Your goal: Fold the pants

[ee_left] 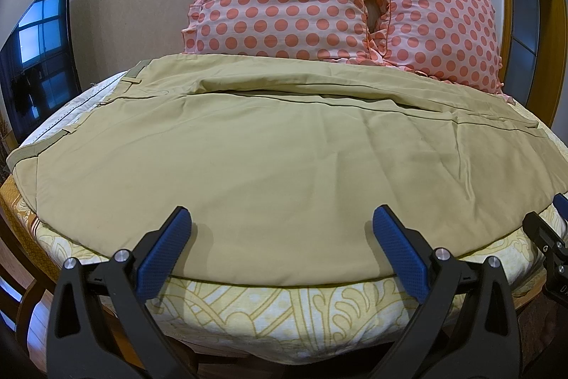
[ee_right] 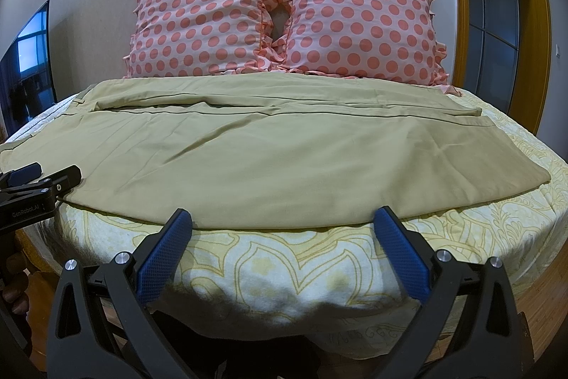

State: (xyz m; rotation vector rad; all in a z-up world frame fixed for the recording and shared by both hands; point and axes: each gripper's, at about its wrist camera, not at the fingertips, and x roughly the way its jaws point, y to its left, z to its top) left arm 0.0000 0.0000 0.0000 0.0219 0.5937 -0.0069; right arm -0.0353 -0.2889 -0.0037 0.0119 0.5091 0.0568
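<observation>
Khaki pants [ee_left: 269, 158] lie flat across the bed, waistband at the left [ee_left: 32, 153], leg ends at the right [ee_right: 475, 123]; one leg lies over the other. My left gripper [ee_left: 282, 219] is open and empty, its blue pads over the pants' near edge. My right gripper [ee_right: 282, 219] is open and empty, just short of the near hem of the pants [ee_right: 248, 166]. The left gripper also shows at the left edge of the right wrist view [ee_right: 42, 176], over the pants' near edge. The right gripper's tip shows at the right edge of the left wrist view [ee_left: 553, 222].
The bed has a yellow patterned sheet [ee_right: 319, 265]. Two pink polka-dot pillows [ee_right: 198, 16] [ee_right: 358, 20] lean on the wall behind the pants. A dark TV screen [ee_left: 35, 59] stands at the left. A wooden-framed door [ee_right: 497, 6] is at the right.
</observation>
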